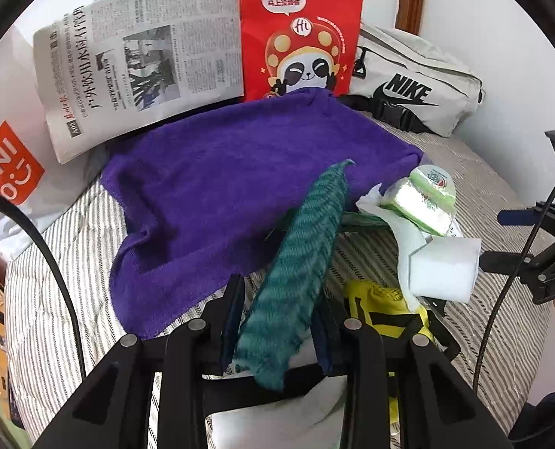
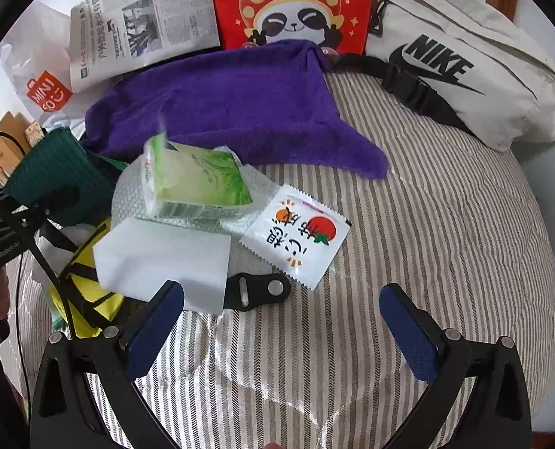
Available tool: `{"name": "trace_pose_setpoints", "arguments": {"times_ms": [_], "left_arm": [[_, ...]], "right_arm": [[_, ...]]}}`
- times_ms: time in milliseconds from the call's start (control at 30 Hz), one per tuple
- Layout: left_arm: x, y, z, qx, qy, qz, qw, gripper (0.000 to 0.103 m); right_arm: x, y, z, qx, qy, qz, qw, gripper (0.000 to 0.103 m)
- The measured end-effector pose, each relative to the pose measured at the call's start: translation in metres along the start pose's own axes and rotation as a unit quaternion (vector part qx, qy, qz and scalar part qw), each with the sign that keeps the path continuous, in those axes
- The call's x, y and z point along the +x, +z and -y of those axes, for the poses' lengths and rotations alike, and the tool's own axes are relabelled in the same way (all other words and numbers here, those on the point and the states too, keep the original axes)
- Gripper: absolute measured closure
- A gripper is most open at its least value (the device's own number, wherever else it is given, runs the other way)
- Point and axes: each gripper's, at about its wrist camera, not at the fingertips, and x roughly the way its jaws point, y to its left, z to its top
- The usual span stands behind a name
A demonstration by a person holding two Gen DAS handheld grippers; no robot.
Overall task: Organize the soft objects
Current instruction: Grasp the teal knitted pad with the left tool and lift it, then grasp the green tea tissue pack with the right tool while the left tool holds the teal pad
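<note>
My left gripper [image 1: 277, 307] is shut on a teal green woven cloth [image 1: 303, 258], which stretches away from the jaws toward the pile. The same teal cloth [image 2: 52, 172] shows at the left of the right wrist view, beside the left gripper's body. A purple towel [image 1: 240, 176] lies spread on the striped bed; the purple towel [image 2: 232, 112] reaches back to the red bag. My right gripper [image 2: 281, 321] stands open over bare striped cover, its left fingertip close to a white foam block [image 2: 165, 258]. A green tissue pack [image 2: 198, 183] rests on the pile.
A newspaper [image 1: 139, 60], red panda paper bag [image 1: 299, 33], white Nike waist bag [image 2: 464, 60] and Miniso bag [image 2: 45, 93] line the wall. A white sachet [image 2: 296, 235], yellow pouch [image 2: 86, 284] and black strap tab [image 2: 258, 292] lie by the pile. Striped cover [image 2: 445, 243] extends right.
</note>
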Motion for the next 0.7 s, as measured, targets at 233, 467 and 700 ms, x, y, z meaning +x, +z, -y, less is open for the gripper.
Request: {"name": "trace_pose_setpoints", "arguments": {"times_ms": [233,467,700], "left_arm": [[-0.019,0.0,-0.004,-0.011,0.006,0.018,0.9998,0.082],[-0.033,0.002,-0.016,-0.025,0.015,0.028,0.9992,0.083],[-0.033,0.002,-0.025,-0.031,0.017,0.023,0.9991,0.083]], "right_arm": [[-0.011,0.011,-0.005,-0.003,0.027,0.026,0.999,0.0],[0.012,0.035,-0.027,-0.016,0.084,0.022,0.996,0.0],[0.052,0.053,-0.029,-0.01,0.105,-0.003,0.994,0.0]]}}
